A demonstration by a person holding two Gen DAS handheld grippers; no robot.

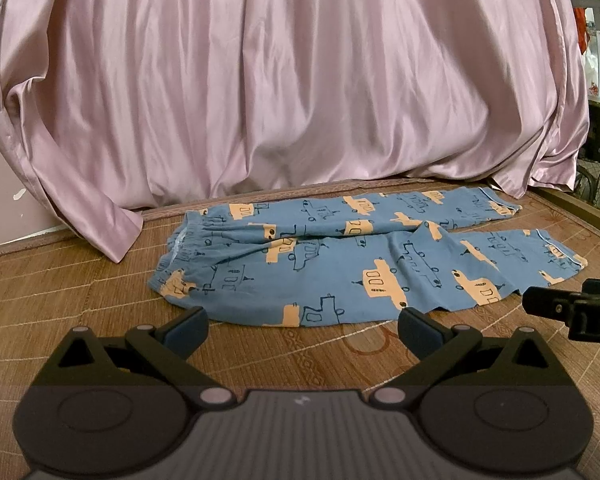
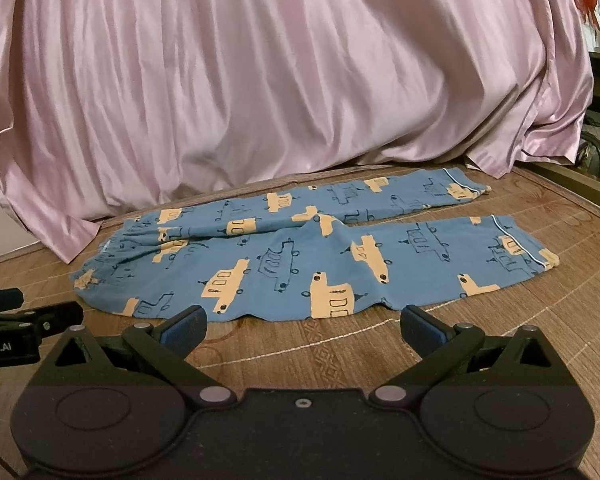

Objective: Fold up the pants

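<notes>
Over on the left, a pink satin sheet is draping down behind everything, its folded corner spilling onto the woven mat. The left gripper is hovering low over that mat, jaws spread wide apart and gripping nothing, its blue-padded fingertips sitting just short of the near edge of the cloth.

Moving along, the pants are lying flat on the mat, blue with orange vehicle prints. The elastic waistband is bunching up at the left end, and the two legs are running out to the right, the far leg lying just beside the near leg with a raised wrinkle where they are meeting in the middle. White-piped cuffs are finishing off the right ends, slightly apart from each other.

Now the right gripper is sitting just beside its partner, also fully released with nothing between its fingers, and likewise pointing at the near hem of the pants without touching it. At the far right, the wooden bed frame edge is showing.
</notes>
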